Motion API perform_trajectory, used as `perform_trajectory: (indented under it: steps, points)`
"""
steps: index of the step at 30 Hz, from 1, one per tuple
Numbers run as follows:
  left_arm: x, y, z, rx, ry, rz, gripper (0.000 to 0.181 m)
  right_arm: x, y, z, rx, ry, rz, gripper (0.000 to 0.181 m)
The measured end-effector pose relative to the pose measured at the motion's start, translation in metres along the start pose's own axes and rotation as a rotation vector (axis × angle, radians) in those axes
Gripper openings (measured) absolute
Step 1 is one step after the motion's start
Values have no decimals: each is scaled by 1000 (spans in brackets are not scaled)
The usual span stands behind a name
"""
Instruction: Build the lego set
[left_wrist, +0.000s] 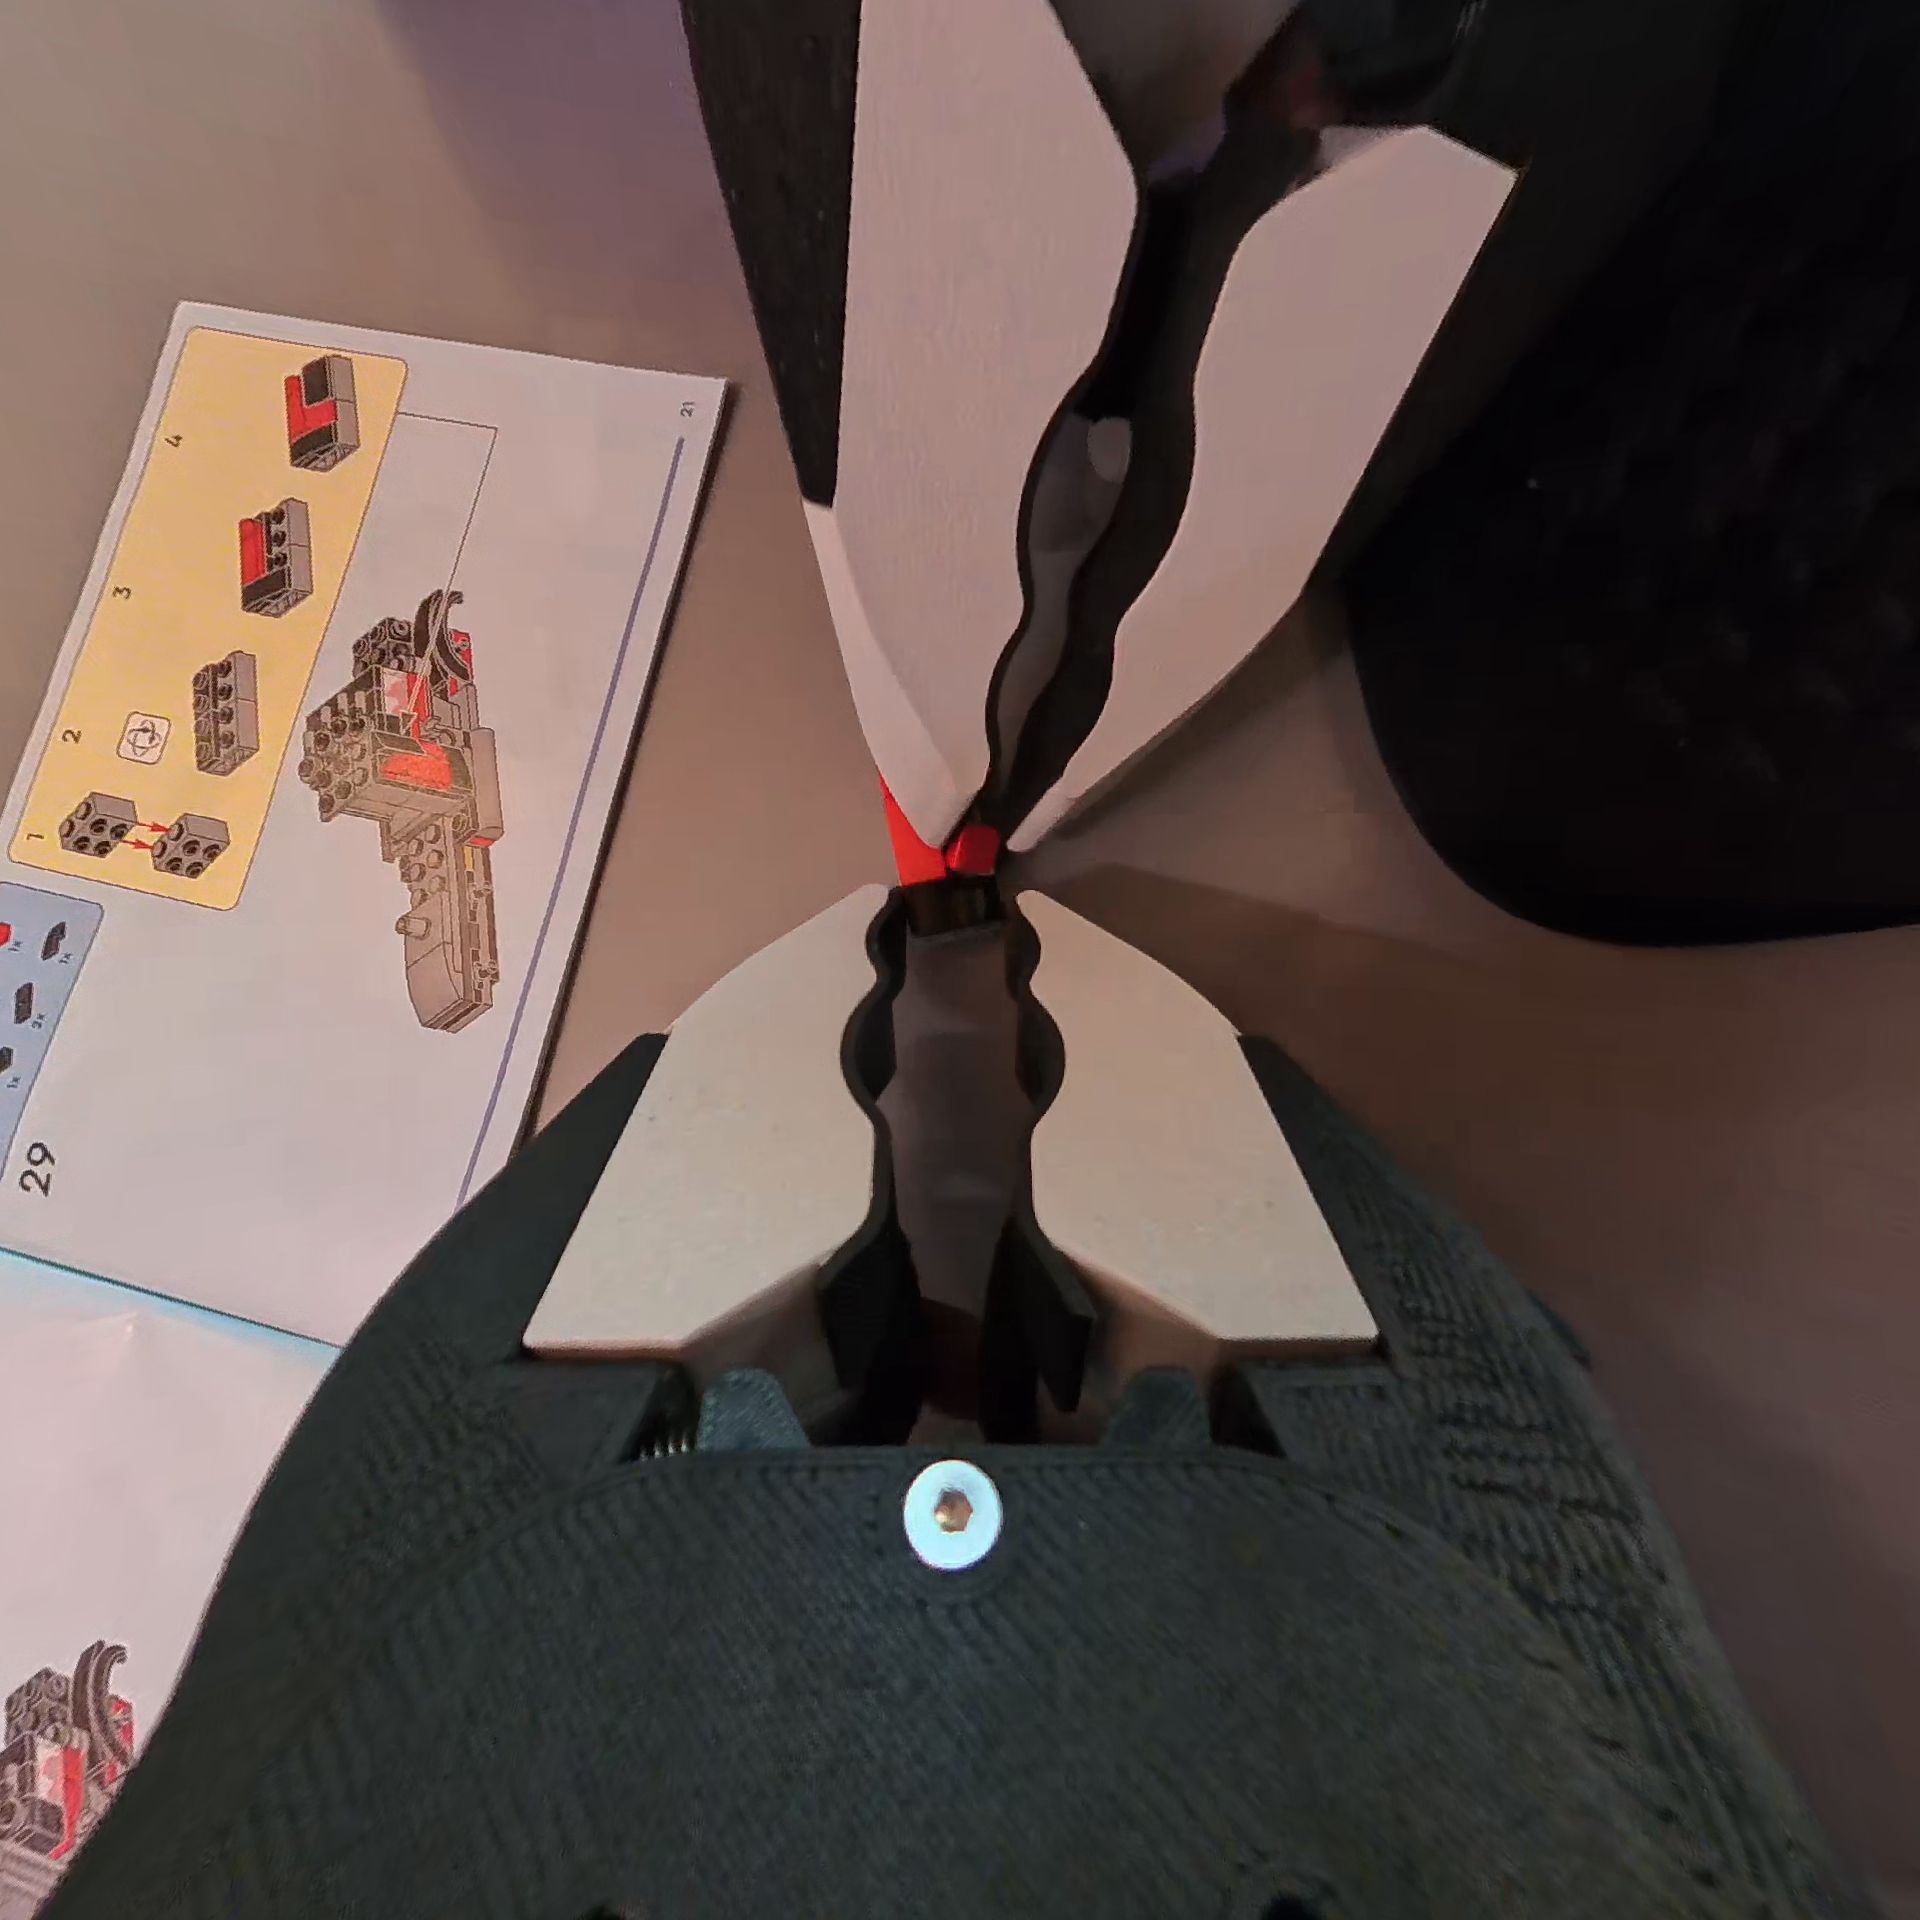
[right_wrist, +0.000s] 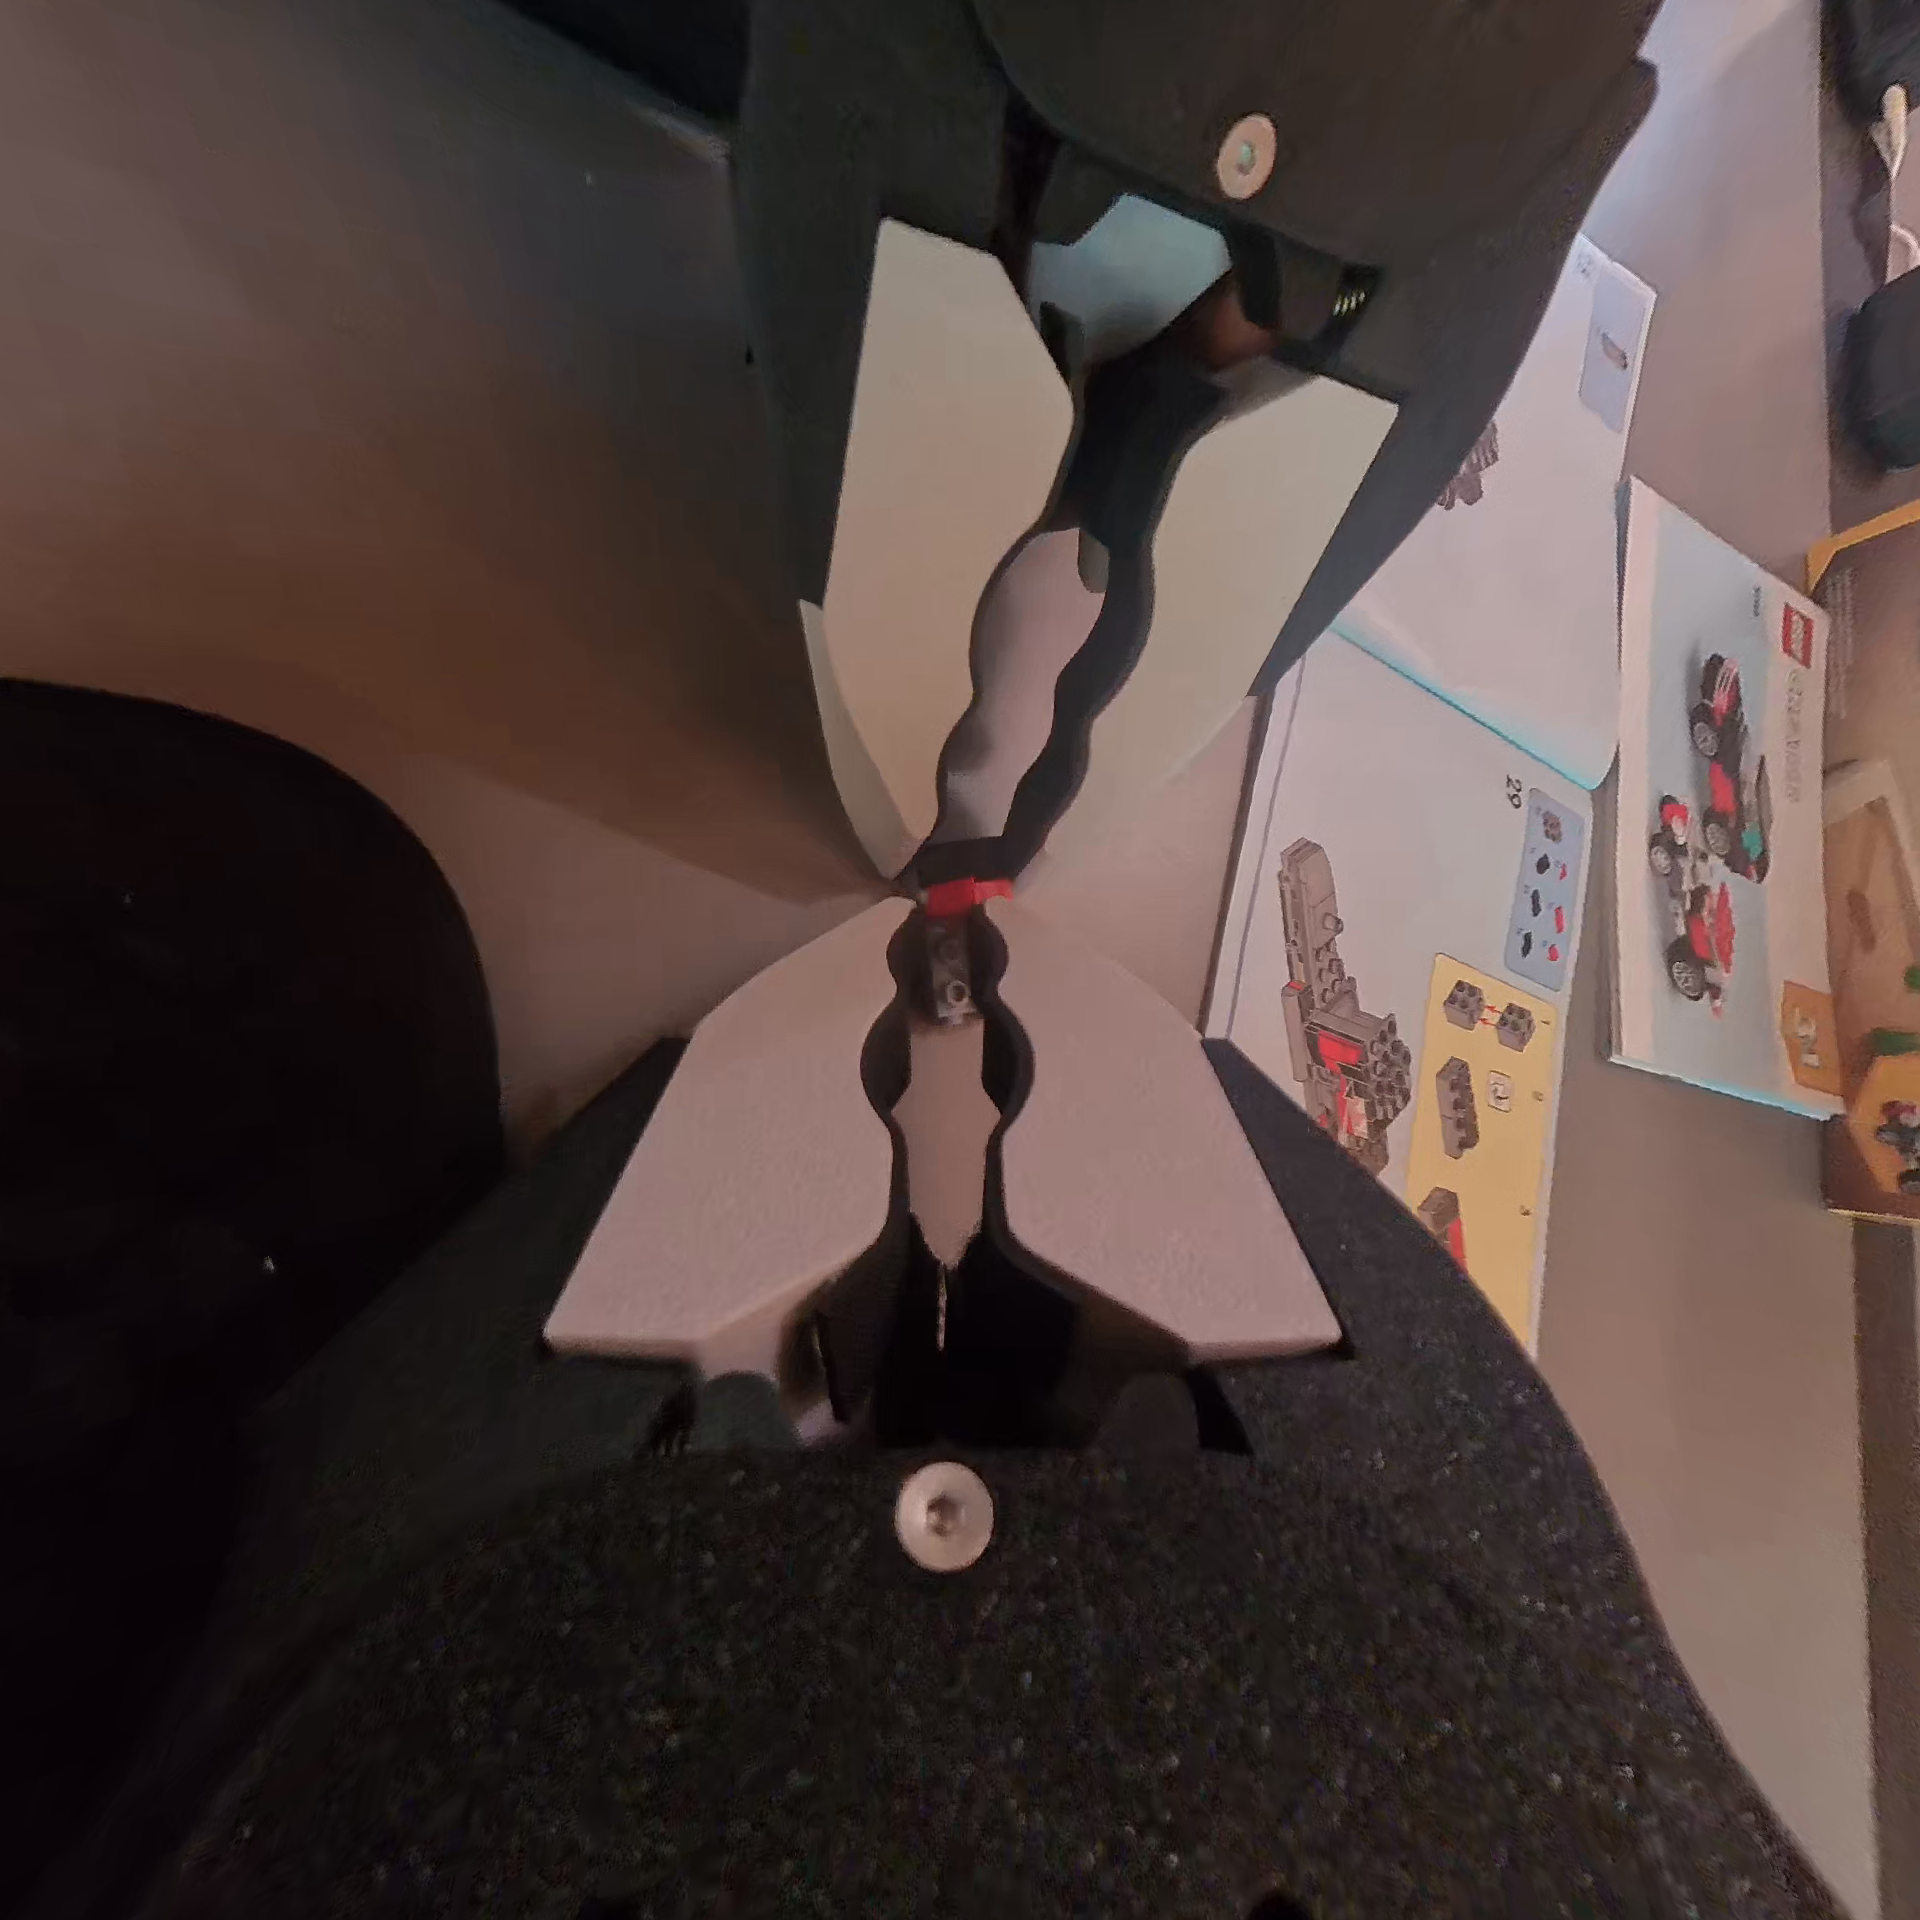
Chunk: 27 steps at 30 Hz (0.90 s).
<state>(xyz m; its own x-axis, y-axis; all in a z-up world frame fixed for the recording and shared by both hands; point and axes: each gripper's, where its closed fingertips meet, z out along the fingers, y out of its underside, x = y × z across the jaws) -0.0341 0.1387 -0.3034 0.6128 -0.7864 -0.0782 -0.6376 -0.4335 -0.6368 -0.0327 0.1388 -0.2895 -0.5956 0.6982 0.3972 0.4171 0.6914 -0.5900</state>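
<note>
The two grippers are meeting tip to tip above the table (left_wrist: 1351, 1091), and a small sideways slip while they are pressing could be popping the red piece (left_wrist: 971, 844) off the dark brick (left_wrist: 948, 912) beside the instruction booklet (left_wrist: 343, 831). The left gripper (left_wrist: 951, 914) is clenching the dark brick; the right gripper (right_wrist: 951, 914), pointing straight back at it, is gripping a grey studded brick (right_wrist: 951, 982) with the red piece at its tip
</note>
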Motion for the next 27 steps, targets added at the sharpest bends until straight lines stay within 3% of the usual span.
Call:
perform_trajectory:
  steps: [13,27]
  points:
    - [4,0,0,0,47,-8,18,-2,-1,0,29,12,-199,8]
    - [5,0,0,1,54,-3,18,0,1,0,22,15,-165,12]
